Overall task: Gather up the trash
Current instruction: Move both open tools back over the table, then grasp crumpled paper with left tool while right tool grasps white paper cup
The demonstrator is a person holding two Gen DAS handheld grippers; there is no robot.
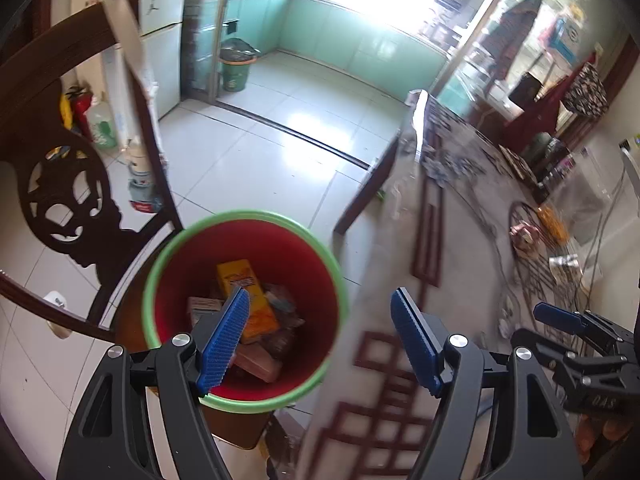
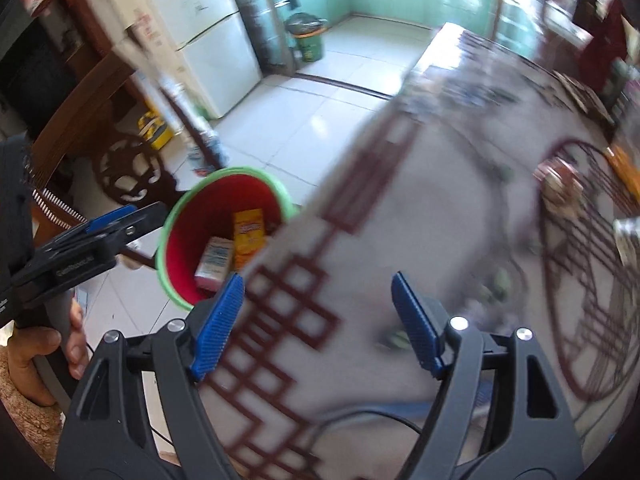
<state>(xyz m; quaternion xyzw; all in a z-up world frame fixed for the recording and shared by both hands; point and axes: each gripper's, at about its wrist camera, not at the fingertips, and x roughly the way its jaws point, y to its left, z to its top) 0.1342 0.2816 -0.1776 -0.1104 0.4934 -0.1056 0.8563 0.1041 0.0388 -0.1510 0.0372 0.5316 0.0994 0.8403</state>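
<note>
Chair: a dark carved wooden chair point(image 1: 60, 184) stands at the far left, its back rising behind the bin
Person's hand: in the right wrist view a hand point(image 2: 36, 352) grips the handle of the left tool at the lower left edge
Bin: a red bin with a green rim point(image 1: 244, 308) sits on the pale tiled floor, just beside the table edge and in front of the chair
Trash: a yellow carton point(image 1: 248, 300) lies in the bin among other boxes and wrappers; a pale pink-and-blue box point(image 2: 216, 260) lies next to it
Left gripper: the left gripper point(image 1: 320, 340) hangs released, blue pads wide apart with nothing between them, one pad over the bin mouth and the other over the table
Table: the table point(image 2: 440, 220), covered in a cloth with dark red lattice lines, fills the right side, blurred
Right gripper: the right gripper point(image 2: 316, 324) is spread open above the cloth, empty
Far table items: small wrappers or packets point(image 1: 524, 236) lie well apart on the far right of the table, too blurred to tell what they are
</note>
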